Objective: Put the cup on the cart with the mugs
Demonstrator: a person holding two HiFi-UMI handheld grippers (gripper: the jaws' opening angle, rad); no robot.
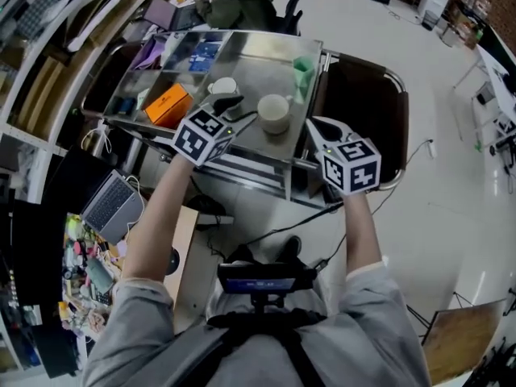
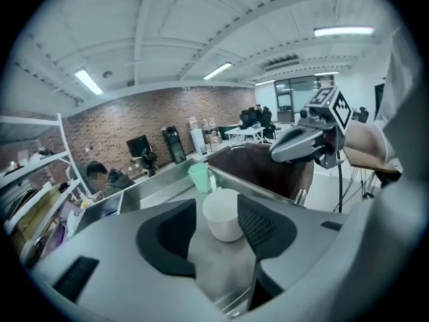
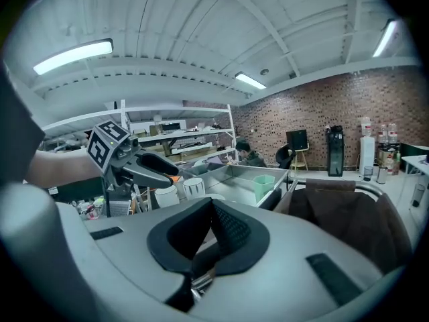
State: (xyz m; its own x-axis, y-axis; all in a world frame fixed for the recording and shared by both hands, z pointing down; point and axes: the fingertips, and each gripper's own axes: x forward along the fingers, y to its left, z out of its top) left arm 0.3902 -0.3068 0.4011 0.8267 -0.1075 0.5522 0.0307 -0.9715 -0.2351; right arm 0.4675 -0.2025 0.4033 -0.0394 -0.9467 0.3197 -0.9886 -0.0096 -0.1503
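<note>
The white cup (image 1: 274, 113) is standing on the cart (image 1: 260, 61) just ahead of the left tongs (image 2: 218, 213), between its half-open, unclamping jaws, a mug (image 1: 223, 85) nearby; placing is seemingly finishing, calling for backing straight off, while the right tongs (image 3: 209, 210) is hanging closed, empty

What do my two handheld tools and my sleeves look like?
The left tool and the right tool both have pale grey moulded bodies with black, mesh-textured pads. Each carries a white cube printed with black square markers. The sleeves are grey and end above the forearms.
</note>
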